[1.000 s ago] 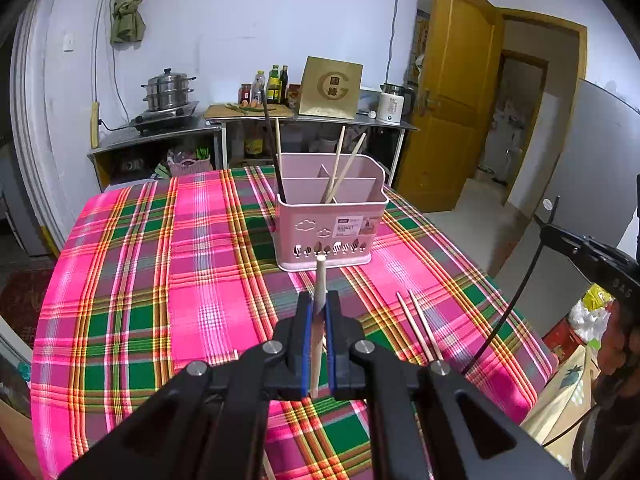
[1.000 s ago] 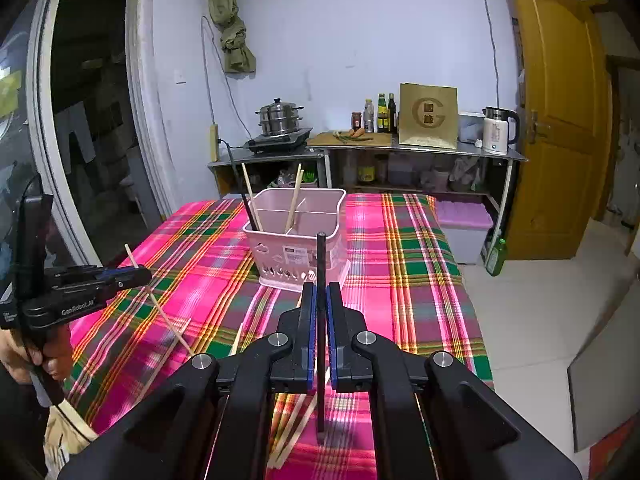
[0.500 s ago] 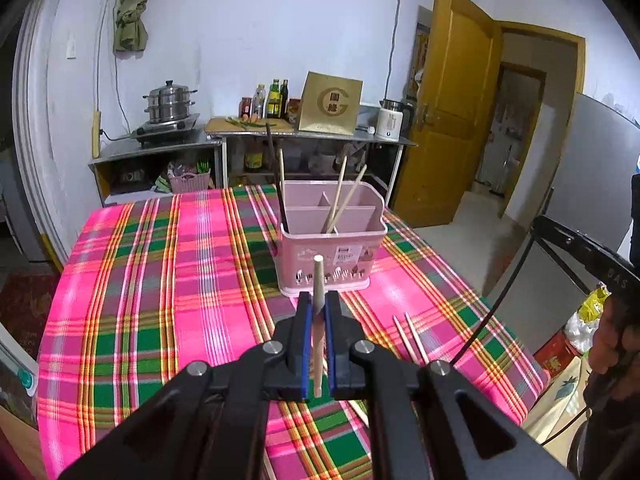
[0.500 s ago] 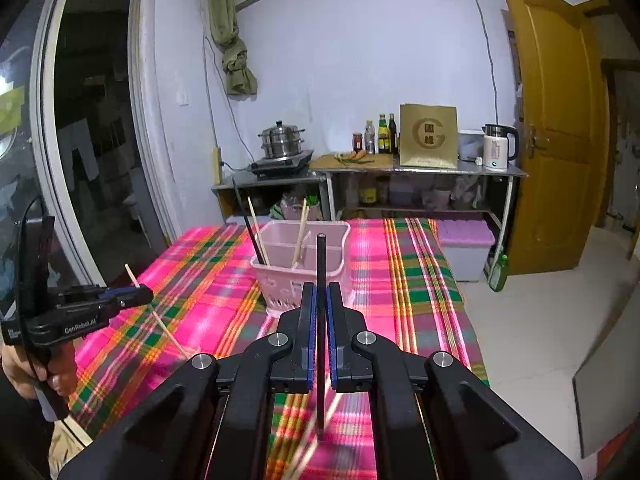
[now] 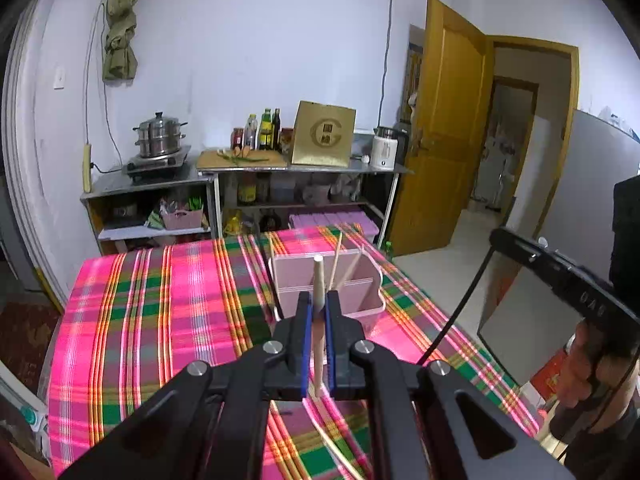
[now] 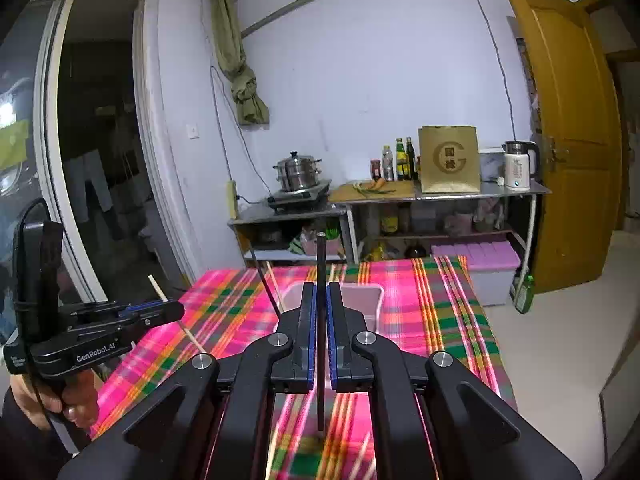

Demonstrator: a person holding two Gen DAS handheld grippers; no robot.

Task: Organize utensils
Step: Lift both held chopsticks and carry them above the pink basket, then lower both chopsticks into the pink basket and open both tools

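My left gripper is shut on a pale wooden chopstick that stands upright between its blue pads, above the plaid tablecloth. Just beyond it stands the pink utensil holder, with several chopsticks leaning inside. My right gripper is shut on a thin black chopstick, also upright, in front of the same pink holder. In the right wrist view the left gripper sits at the left with its wooden chopstick.
Loose chopsticks lie on the cloth near the table's front edge. Behind the table stand metal shelves with a steamer pot, bottles and a kettle. A yellow door is open at the right.
Both grippers have risen and drawn back from the cloth, each still shut on its chopstick. The holder now sits lower and smaller in both views.
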